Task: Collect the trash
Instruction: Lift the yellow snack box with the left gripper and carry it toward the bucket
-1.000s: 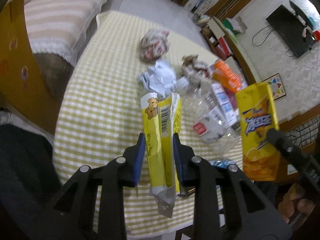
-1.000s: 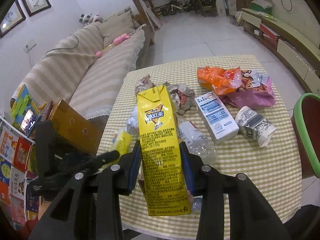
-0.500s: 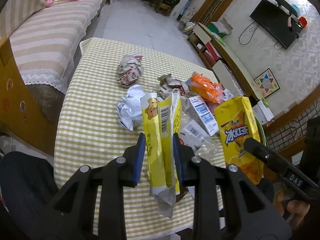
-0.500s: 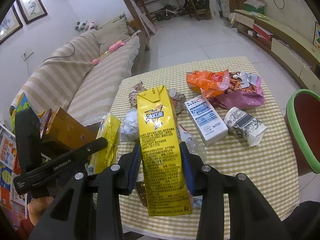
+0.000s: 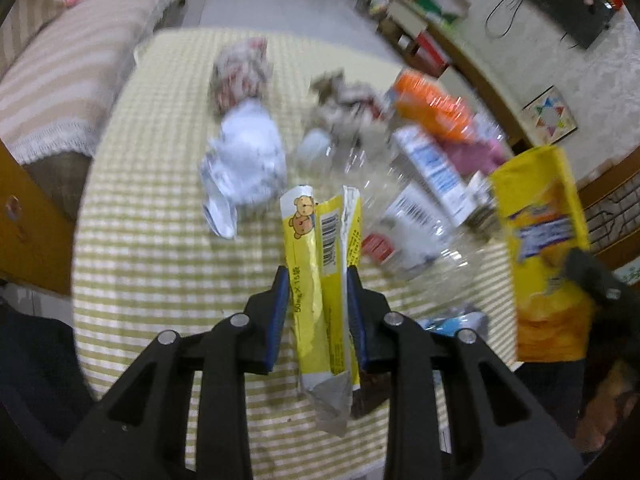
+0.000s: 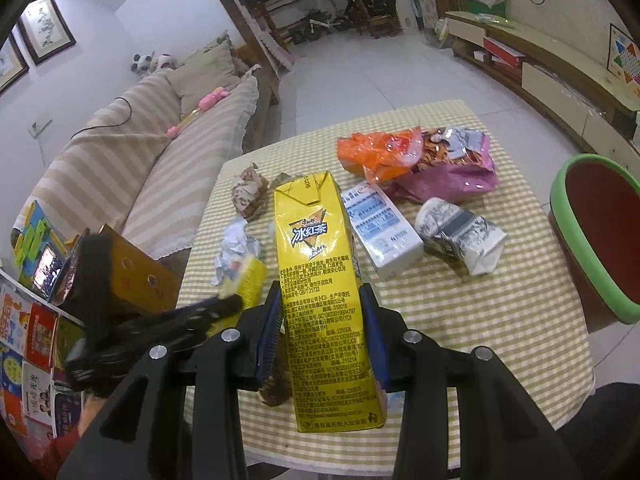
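Shifted since earlier: left tongs (image 5: 316, 312), clamped on yellow wrapper (image 5: 322, 264); right tongs (image 6: 320, 332) clamped on yellow carton (image 6: 320, 264). Remaining on tabletop (image 6: 500, 320): bottle (image 5: 404, 224), crumpled paper (image 5: 244, 160), white carton (image 6: 380, 232). Bin (image 6: 592, 232) unfilled.

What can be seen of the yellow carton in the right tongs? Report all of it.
The yellow carton is a tall paper drink box with a folded gable top, a triangular logo and dense black print down its face. It looks whole, only slightly dented. It is held upright above the table, tilted a little away, lower half clamped between the blue pads of the right tongs. Nothing else visibly touches it.
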### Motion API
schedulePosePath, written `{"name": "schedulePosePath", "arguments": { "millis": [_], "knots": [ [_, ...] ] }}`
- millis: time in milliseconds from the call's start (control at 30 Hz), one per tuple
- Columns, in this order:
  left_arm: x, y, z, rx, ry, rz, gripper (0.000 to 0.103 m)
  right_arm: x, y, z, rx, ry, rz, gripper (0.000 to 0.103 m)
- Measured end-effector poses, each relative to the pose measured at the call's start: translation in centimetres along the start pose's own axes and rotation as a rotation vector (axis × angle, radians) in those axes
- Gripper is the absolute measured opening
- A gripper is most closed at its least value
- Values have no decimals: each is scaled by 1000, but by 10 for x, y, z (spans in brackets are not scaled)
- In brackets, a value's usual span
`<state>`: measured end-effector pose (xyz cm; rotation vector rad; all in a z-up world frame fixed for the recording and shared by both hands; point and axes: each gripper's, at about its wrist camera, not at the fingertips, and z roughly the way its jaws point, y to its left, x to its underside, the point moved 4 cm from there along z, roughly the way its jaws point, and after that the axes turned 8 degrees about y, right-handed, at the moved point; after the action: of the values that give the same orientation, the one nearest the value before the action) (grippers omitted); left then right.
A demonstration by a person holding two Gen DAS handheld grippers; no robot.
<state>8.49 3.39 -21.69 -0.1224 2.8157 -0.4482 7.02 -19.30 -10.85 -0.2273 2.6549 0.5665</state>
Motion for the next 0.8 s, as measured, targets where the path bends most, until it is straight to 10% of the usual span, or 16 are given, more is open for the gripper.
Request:
{"name": "schedulePosePath", "arguments": {
  "millis": [233,333,400,800],
  "knots": [
    [-5,4,24,-87,67,18,61,2,-7,-4,-3,-2,25,37],
    [-2,6,31,-88,86,21,61,3,-8,-1,-7,6,35,37],
    [1,6,30,-77,80,23,36,4,-8,-1,-10,6,37,37],
    [-14,-24,-64,-36,-172,64,35,-1,-16,-11,-24,-33,60,37]
  ]
}}
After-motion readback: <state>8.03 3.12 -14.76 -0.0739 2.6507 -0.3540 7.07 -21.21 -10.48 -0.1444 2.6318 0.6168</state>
